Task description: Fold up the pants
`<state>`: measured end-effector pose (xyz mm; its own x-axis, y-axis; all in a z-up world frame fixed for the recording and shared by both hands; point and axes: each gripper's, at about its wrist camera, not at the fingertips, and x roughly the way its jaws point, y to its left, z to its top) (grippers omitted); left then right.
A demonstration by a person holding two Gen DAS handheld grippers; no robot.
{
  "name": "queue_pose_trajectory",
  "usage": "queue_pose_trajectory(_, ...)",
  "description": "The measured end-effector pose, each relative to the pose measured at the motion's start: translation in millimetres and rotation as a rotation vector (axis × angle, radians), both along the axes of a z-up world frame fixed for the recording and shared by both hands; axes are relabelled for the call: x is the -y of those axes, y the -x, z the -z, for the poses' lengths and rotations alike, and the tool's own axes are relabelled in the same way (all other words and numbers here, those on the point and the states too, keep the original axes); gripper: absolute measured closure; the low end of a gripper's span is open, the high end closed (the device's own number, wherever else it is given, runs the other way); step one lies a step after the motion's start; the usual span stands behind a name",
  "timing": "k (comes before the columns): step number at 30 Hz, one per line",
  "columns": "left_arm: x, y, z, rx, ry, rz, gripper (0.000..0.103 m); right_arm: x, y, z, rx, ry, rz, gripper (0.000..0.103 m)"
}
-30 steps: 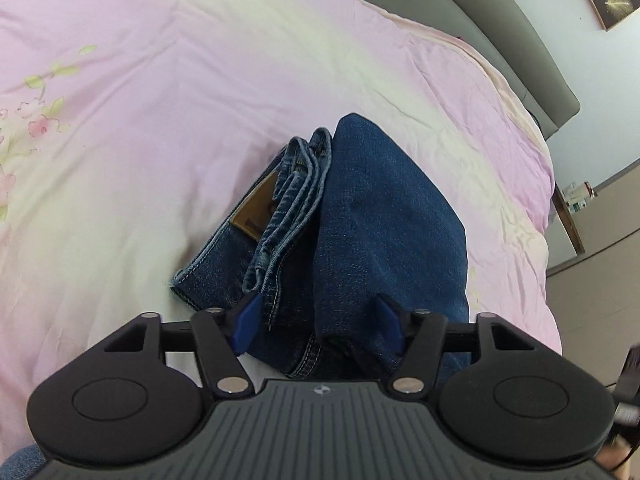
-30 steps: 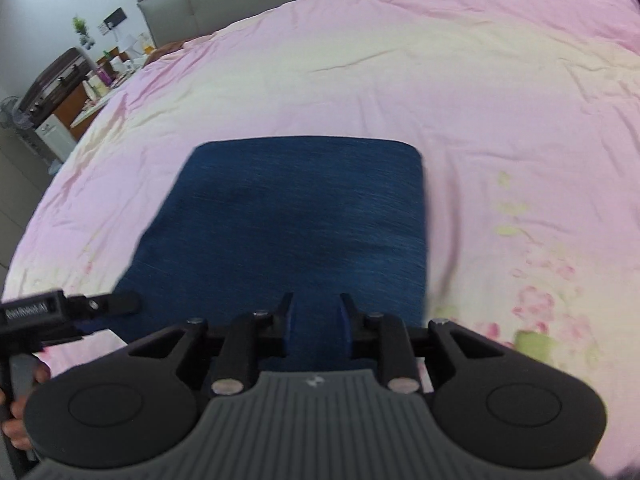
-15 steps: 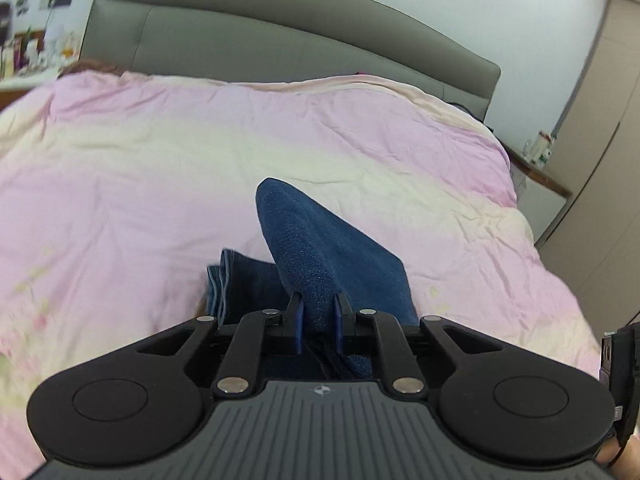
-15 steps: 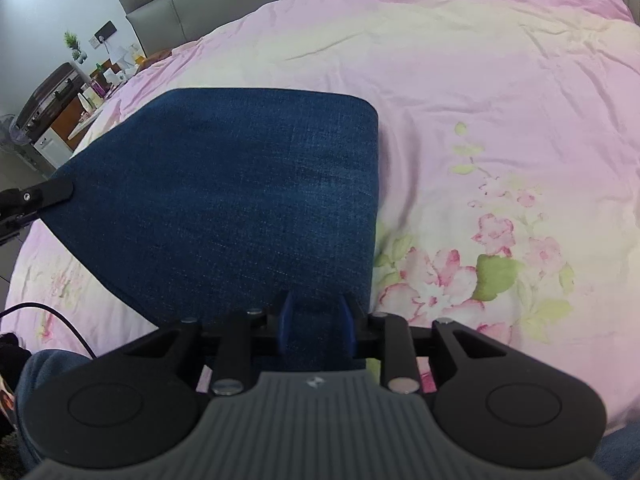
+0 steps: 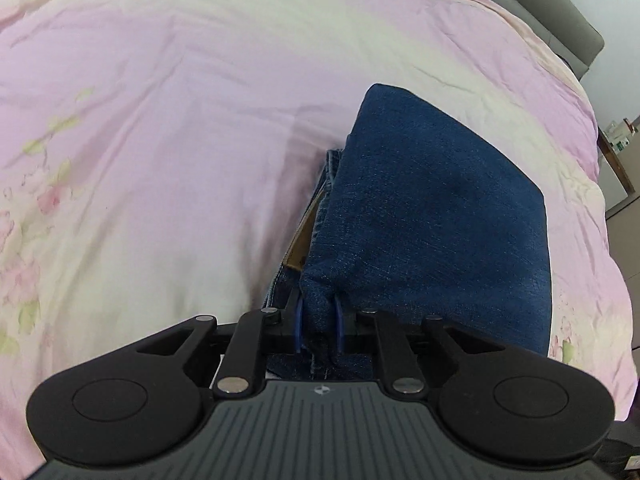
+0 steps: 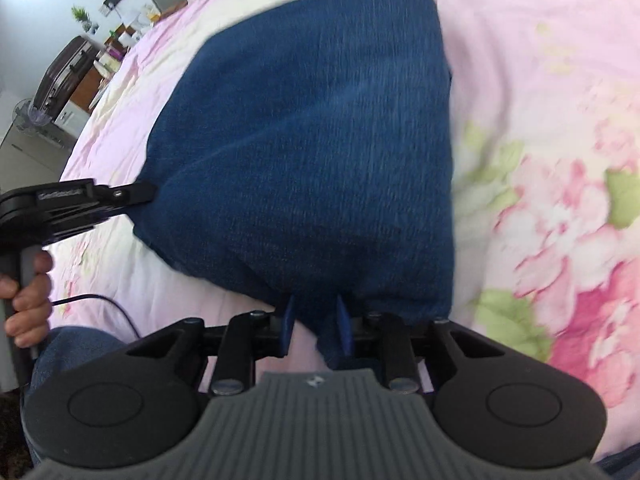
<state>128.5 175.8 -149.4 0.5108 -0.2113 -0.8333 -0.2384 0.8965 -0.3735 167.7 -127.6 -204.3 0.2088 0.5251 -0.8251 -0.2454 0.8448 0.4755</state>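
Dark blue jeans [image 5: 432, 208] lie folded on the pink floral bed cover [image 5: 160, 120], with a tan waistband patch [image 5: 302, 240] peeking out at the left edge. My left gripper [image 5: 318, 322] is shut on a pinch of denim at the near left corner. In the right wrist view the jeans [image 6: 320, 140] fill the middle, blurred by motion. My right gripper [image 6: 316, 320] holds the near corner; its jaws are closing, with a fold of denim between the pads. The left gripper [image 6: 150, 191] grips the jeans' left corner there, held by a person's hand [image 6: 28, 292].
A grey headboard [image 5: 560, 12] runs along the far side of the bed, and a nightstand [image 5: 618, 140] stands at the right. A dark suitcase [image 6: 64, 76] and cluttered shelves stand beyond the bed's left side. A black cable [image 6: 100, 300] trails near the person's knee [image 6: 68, 352].
The left gripper, open around the jeans' edge a second ago, has shut on it. Both grippers raised the folded jeans, then came down toward the bed; the right view is now closer and blurred.
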Motion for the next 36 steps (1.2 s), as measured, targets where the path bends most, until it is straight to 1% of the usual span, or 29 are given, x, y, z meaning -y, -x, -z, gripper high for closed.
queue_pose_trajectory(1, -0.3, -0.6, -0.2, -0.01, 0.0, 0.0, 0.084, -1.2, 1.2, 2.9, -0.003, 0.004, 0.0, 0.089)
queue_pose_trajectory(2, 2.7, -1.5, -2.5, -0.021, -0.029, 0.011, 0.083, -1.7, 2.3, 3.4, 0.003, 0.007, -0.001, 0.09)
queue_pose_trajectory(4, 17.3, -2.9, -8.5, -0.027, -0.137, 0.053, 0.083, -1.7, 3.7, 0.8, 0.009, 0.01, -0.016, 0.09)
queue_pose_trajectory(7, 44.3, -0.4, -21.7, -0.012, -0.311, 0.134, 0.083, 1.0, 10.5, -10.4, 0.021, 0.026, -0.042, 0.089)
queue_pose_trajectory(9, 55.8, 3.6, -30.5, 0.003, -0.404, 0.173, 0.083, 6.2, 16.8, -22.1, 0.057, 0.042, -0.066, 0.085)
queue_pose_trajectory(10, 59.2, 6.0, -34.3, 0.006, -0.46, 0.177, 0.083, 8.4, 19.8, -29.1, 0.085, 0.052, -0.076, 0.08)
queue_pose_trajectory(11, 61.1, 8.9, -38.9, 0.016, -0.502, 0.179, 0.084, 11.0, 20.2, -35.9, 0.115, 0.067, -0.083, 0.078)
queue_pose_trajectory(12, 62.1, 11.3, -43.6, 0.021, -0.525, 0.178, 0.085, 14.1, 22.1, -42.6, 0.147, 0.088, -0.087, 0.077)
queue_pose_trajectory(13, 62.1, 13.3, -48.2, 0.023, -0.534, 0.179, 0.085, 17.0, 23.6, -48.9, 0.177, 0.111, -0.088, 0.076)
queue_pose_trajectory(14, 61.1, 15.4, -54.3, 0.036, -0.524, 0.181, 0.085, 19.5, 24.4, -54.3, 0.207, 0.135, -0.09, 0.076)
queue_pose_trajectory(18, 57.0, 19.2, -77.3, 0.121, -0.422, 0.158, 0.085, 27.9, 22.3, -68.5, 0.301, 0.23, -0.105, 0.075)
queue_pose_trajectory(19, 56.6, 17.5, -80.7, 0.147, -0.394, 0.163, 0.085, 28.9, 19.7, -69.6, 0.315, 0.245, -0.109, 0.075)
queue_pose_trajectory(21, 61.0, 5.7, -80.0, 0.167, -0.386, 0.16, 0.085, 31.3, 9.1, -68.8, 0.323, 0.262, -0.103, 0.075)
queue_pose_trajectory(24, 62.2, -14.4, -67.7, 0.169, -0.367, 0.141, 0.085, 33.7, -10.7, -65.6, 0.337, 0.264, -0.081, 0.073)
queue_pose_trajectory(27, 60.8, -29.6, -48.9, 0.138, -0.356, 0.12, 0.085, 28.7, -28.3, -55.3, 0.343, 0.271, -0.06, 0.073)
queue_pose_trajectory(32, 57.3, -34.7, -12.0, 0.059, -0.344, 0.091, 0.086, 14.9, -44.6, -31.1, 0.317, 0.258, -0.07, 0.073)
queue_pose_trajectory(36, 62.6, -37.9, 3.6, 0.038, -0.363, 0.09, 0.086, 9.4, -55.7, -12.1, 0.293, 0.257, -0.088, 0.07)
